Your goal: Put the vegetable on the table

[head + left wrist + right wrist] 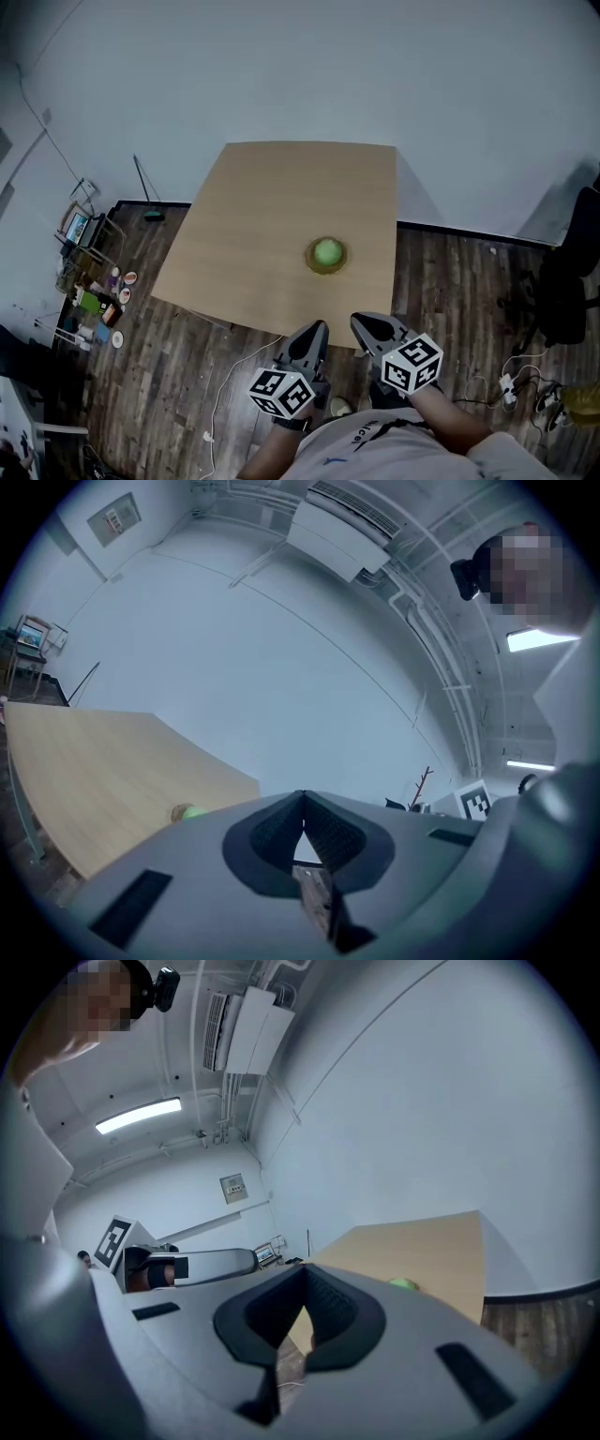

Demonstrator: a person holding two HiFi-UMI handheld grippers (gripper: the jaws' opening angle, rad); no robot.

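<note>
I hold both tongs just off the near edge of the table [272, 206], over the dark wooden floor [169, 375], neither one touching the tabletop. My left gripper [316, 330] has its jaws pressed fully together with nothing between them, and its tips point toward the table's near edge. My right gripper [362, 324] sits just beside it, nearer the table's near right corner. Its jaws are also closed tip to tip and hold nothing. The vegetable [327, 250], round and pale green, is on the table toward its near right part, resting in a small brownish dish [313, 263] that rings it. It lies well inside the table's edges and apart from both tongs. To the table's left, small clutter stands on the floor by the wall.
</note>
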